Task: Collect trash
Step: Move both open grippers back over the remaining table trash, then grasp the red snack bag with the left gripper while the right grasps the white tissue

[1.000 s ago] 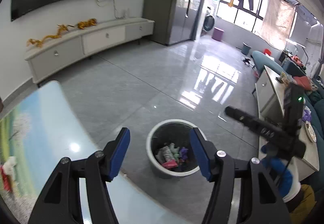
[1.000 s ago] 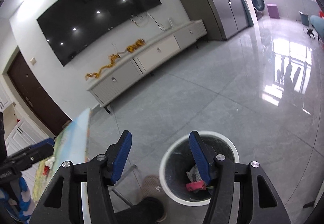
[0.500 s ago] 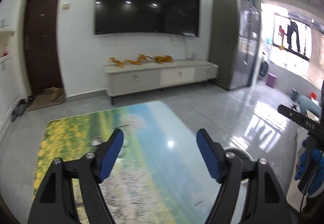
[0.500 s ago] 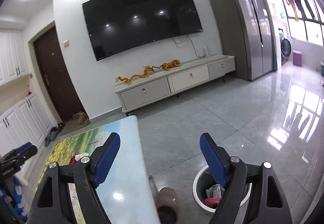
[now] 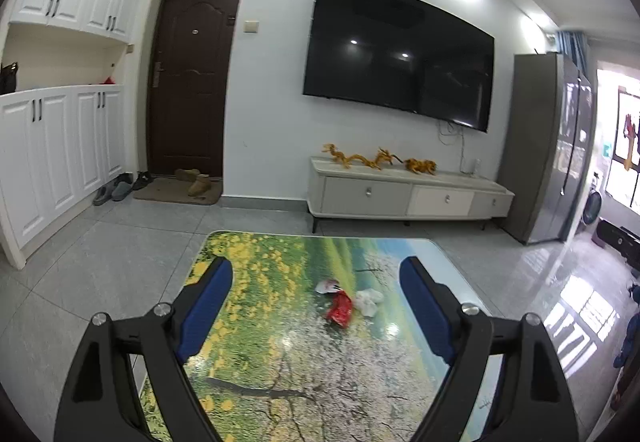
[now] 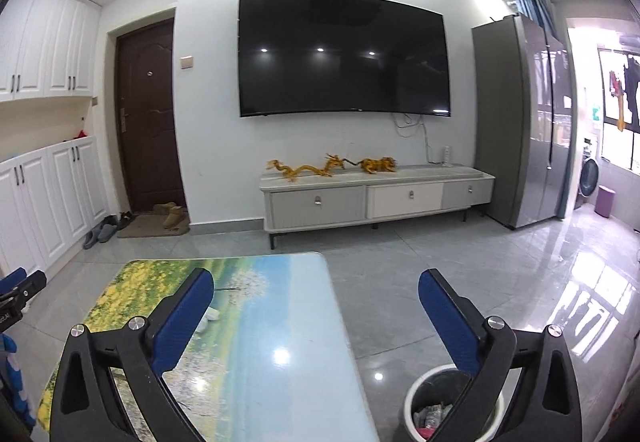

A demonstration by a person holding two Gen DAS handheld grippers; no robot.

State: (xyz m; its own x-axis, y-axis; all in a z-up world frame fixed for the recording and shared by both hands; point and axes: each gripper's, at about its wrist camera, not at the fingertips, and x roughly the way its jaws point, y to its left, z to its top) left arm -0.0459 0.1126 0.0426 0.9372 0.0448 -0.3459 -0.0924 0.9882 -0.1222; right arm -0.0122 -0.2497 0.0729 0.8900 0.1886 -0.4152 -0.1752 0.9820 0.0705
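A red wrapper [image 5: 340, 309], a crumpled white tissue [image 5: 369, 299] and a small white-red scrap [image 5: 327, 286] lie together on the landscape-print table [image 5: 280, 362]. My left gripper [image 5: 316, 302] is open and empty, above the table with the trash in front of it between its fingers. My right gripper [image 6: 316, 316] is open and empty over the table's right edge [image 6: 340, 322]. A bit of white tissue [image 6: 210, 316] peeks out beside its left finger. The white-rimmed trash bin [image 6: 416, 398] with litter inside stands on the floor at lower right.
A TV console [image 6: 376, 194] with gold dragon figures stands under a wall TV [image 6: 344, 58]. A grey fridge [image 6: 516, 122] is at right, white cabinets [image 5: 56, 154] and a brown door [image 5: 188, 82] with shoes at left. The left gripper's handle [image 6: 16, 294] shows at left.
Both grippers swung up and left from the bin on the floor to face the table and TV wall. The trash on the table came into the left view. Both stayed open.
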